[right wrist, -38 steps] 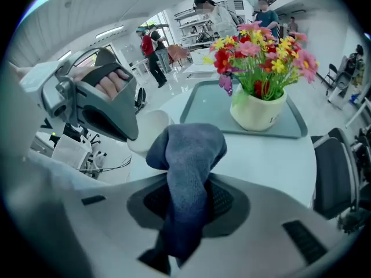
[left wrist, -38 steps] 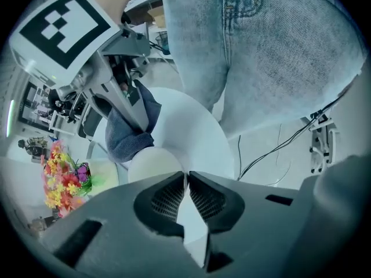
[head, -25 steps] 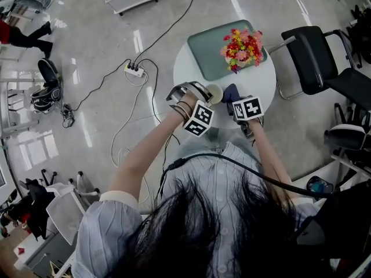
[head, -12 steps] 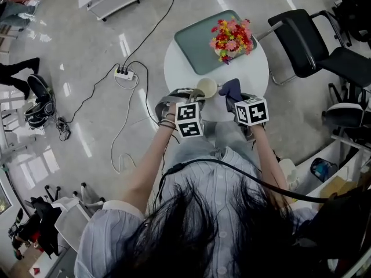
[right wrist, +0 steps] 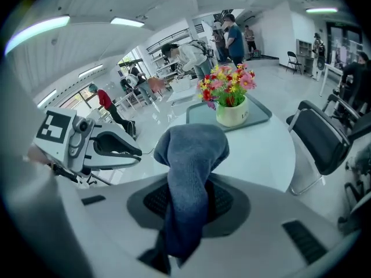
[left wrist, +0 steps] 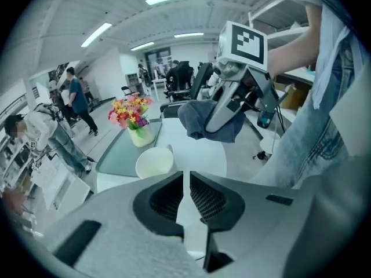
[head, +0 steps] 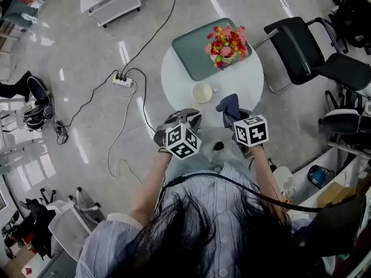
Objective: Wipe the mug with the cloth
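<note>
A cream mug stands alone on the round white table, also seen in the left gripper view just in front of the jaws. My left gripper hangs off the table's near edge, short of the mug; its jaws are shut to a thin slit with nothing between them. My right gripper is shut on a blue-grey cloth over the near edge, right of the mug. The cloth bunches up out of the jaws and hides the mug in the right gripper view.
A grey-green tray holds a vase of flowers at the table's far side. A black chair stands to the right. A power strip and cables lie on the floor to the left. People stand in the room behind.
My left gripper has drawn back from beside the mug to the table's near edge. The right gripper with the cloth has also pulled back slightly. The mug has stayed put.
</note>
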